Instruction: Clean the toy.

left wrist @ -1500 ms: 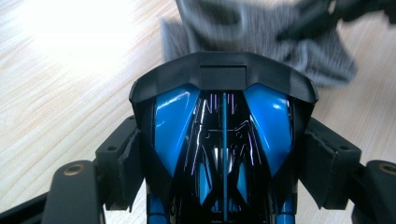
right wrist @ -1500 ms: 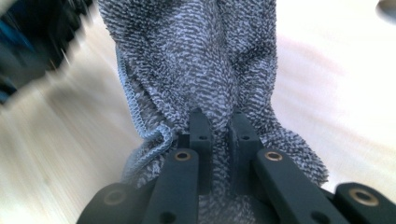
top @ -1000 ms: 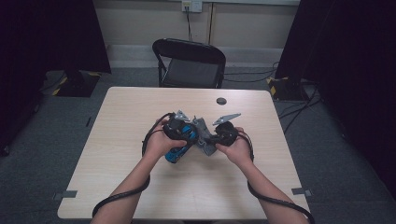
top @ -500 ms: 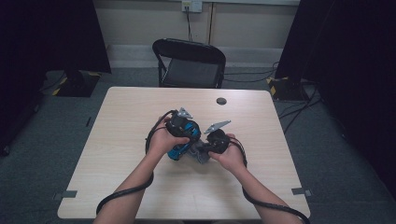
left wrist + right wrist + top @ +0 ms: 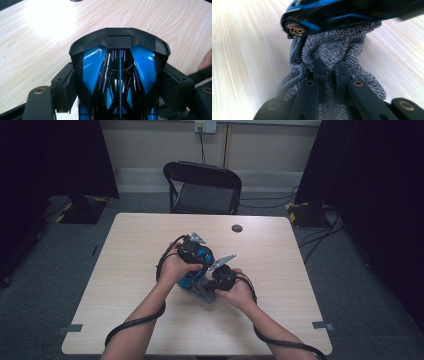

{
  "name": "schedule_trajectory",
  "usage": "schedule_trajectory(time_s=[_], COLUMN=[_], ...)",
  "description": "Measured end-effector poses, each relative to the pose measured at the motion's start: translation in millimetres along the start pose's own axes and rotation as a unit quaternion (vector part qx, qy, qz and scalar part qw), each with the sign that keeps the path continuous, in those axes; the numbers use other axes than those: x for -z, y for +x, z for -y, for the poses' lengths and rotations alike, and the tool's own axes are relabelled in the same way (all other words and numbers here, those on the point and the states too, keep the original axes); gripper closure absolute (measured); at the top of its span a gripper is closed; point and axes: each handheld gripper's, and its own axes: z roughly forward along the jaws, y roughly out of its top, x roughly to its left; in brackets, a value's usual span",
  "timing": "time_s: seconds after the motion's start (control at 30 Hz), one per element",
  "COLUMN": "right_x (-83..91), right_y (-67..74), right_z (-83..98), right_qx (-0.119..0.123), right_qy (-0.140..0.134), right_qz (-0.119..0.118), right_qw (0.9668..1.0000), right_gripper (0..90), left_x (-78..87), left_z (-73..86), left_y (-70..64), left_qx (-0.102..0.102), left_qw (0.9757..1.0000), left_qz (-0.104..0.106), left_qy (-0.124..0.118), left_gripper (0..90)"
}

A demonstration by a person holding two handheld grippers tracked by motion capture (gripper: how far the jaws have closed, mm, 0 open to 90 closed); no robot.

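No text, label, brand or number is legible anywhere.

I see a square table (image 5: 280, 320) with a pale wood-grain top, and the floor (image 5: 360, 300) around it is grey. A small dark round object (image 5: 237, 228) lies on the tabletop beyond the left gripper (image 5: 192, 251) and the right gripper (image 5: 220, 279), toward the far edge and well apart from both. A grey cloth (image 5: 202, 292) rests on the tabletop just beside the right gripper, between the two tools. Two grey tape strips (image 5: 322, 325) mark the near corners, behind the tools.
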Motion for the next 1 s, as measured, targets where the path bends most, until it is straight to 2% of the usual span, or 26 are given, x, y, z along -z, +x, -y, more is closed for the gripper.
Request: schedule_trajectory(time_s=[0.13, 0.23, 0.47, 0.6, 0.73, 0.87, 1.0], right_x=[-2.8, -1.5, 21.0, 38.3, 52.9, 61.6, 65.4], right_y=[3.5, 0.9, -24.1, -43.8, -58.5, -69.0, -72.5], right_z=[0.7, 2.1, 6.1, 7.4, 5.7, 4.9, 2.8], right_qx=[0.004, 0.004, -0.019, -0.041, -0.052, -0.064, -0.069], right_qy=[0.007, 0.011, 0.019, 0.01, 0.003, -0.002, -0.006], right_qz=[-0.009, -0.008, 0.036, 0.06, 0.083, 0.099, 0.105], right_qw=[0.9999, 0.9999, 0.999, 0.9973, 0.9952, 0.993, 0.992], right_gripper=[83.3, 83.3, 83.2, 83.2, 83.3, 83.2, 83.3], left_x=[2.3, 5.2, 12.4, 16.1, 17.4, 15.4, 12.4], left_z=[-3.4, -4.9, -1.3, 2.0, 6.8, 13.7, 19.5], left_y=[0.6, 0.0, 2.7, 3.5, 2.6, 3.6, 3.5], left_qx=[0.001, 0.002, 0.001, -0.002, -0.005, -0.006, -0.005], left_qw=[1.0, 1.0, 1.0, 1.0, 1.0, 1.0, 1.0], left_qz=[0.002, 0.002, 0.001, 0.0, 0.001, 0.0, 0.004], left_qy=[-0.006, -0.008, -0.009, -0.008, -0.002, 0.001, 0.007], left_gripper=[25.5, 25.5, 25.5, 25.5, 25.5, 25.5, 25.5])
